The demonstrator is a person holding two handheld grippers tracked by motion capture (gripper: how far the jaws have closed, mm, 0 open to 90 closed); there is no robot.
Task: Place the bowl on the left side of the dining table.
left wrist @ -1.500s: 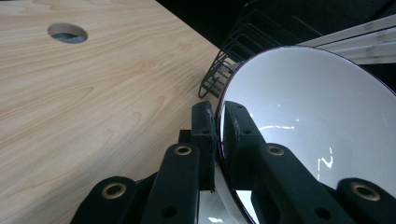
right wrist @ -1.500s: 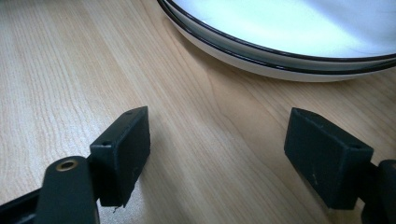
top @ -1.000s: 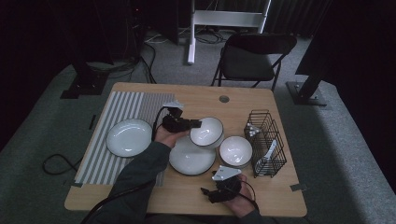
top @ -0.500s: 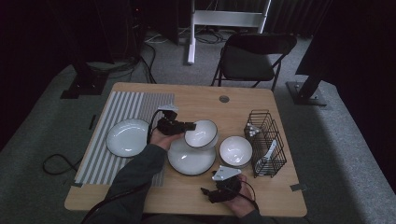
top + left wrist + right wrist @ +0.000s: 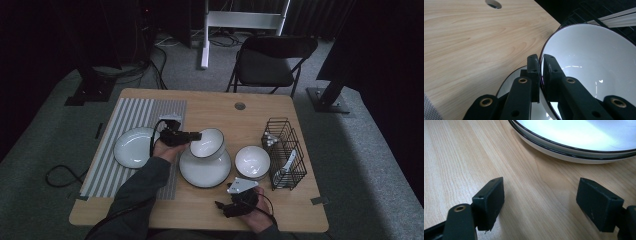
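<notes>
Since the earlier high views, the left gripper [image 5: 196,136] has been carried with its bowl [image 5: 208,143] a little toward the near edge, so that the bowl is now seen tilted over the far part of the large plate [image 5: 205,172] instead of beyond it. Farthest left on the wooden table [image 5: 250,122], a striped mat [image 5: 131,116] is laid out, and a white plate [image 5: 131,147] is set on it. Just beside that plate the person's left hand [image 5: 165,150] is seen, with the left gripper pointed toward the right. Its jaws are clamped together on the dark-edged rim of the bowl, one pad [image 5: 533,64] outside the wall and the other inside, as shown in the left gripper view, where the bowl [image 5: 591,60] is tipped on its side and the large plate [image 5: 510,85] is glimpsed beneath. To the right of the large plate a second, smaller white bowl [image 5: 252,161] is set upright on the table, apart from the held one. Beyond it, near the right edge, a black wire rack [image 5: 284,152] is stood, with pale utensils inside that cannot be told apart. At the near edge, in front of the smaller bowl, the right gripper [image 5: 226,209] is held low over the wood in the right hand [image 5: 252,210]. Its jaws are spread wide apart with nothing between them, and in the right gripper view the rim of the large plate [image 5: 574,145] is seen ahead of them, untouched
</notes>
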